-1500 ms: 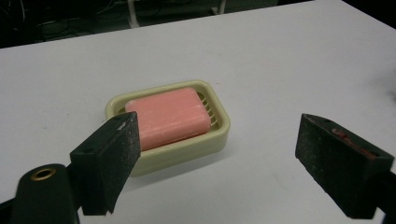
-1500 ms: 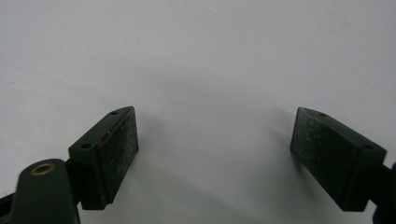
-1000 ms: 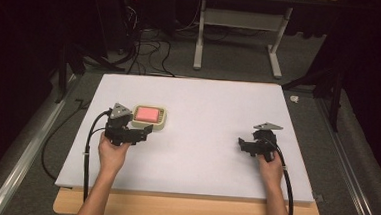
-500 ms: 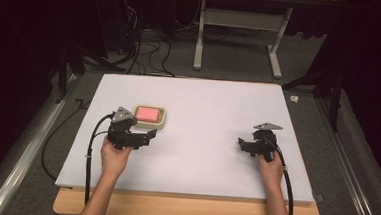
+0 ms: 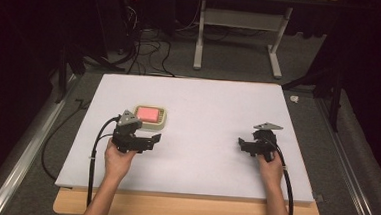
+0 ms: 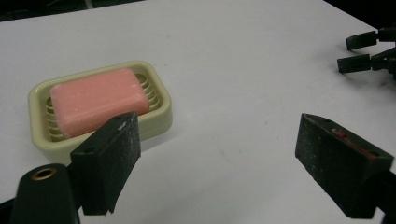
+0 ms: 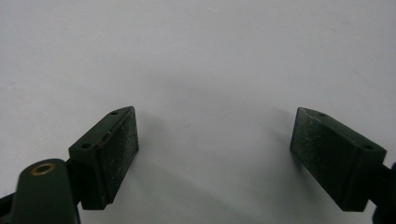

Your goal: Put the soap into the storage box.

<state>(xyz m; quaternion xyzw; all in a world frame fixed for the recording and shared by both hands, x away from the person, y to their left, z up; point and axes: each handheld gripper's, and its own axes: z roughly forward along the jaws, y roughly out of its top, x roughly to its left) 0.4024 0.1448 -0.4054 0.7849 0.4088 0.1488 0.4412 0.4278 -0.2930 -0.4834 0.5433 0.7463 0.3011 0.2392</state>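
Left gripper (image 6: 217,126) jaws wide open, nothing between the pads, just bare white table (image 6: 233,56). Same with the right gripper (image 7: 215,116): open, empty, hanging over plain tabletop. Pink soap bar (image 6: 98,100) lying in the cream soap dish (image 6: 163,112), just off to the left of the left gripper's jaws, not touched. Near corner of the dish hidden behind the left pad; other gripper's jaws cut off at the top right edge of the left gripper view. One soap, one dish, two grippers, well apart. Compared with a second ago: left gripper pulled slightly back toward the person, dish less covered from above; right one unmoved.
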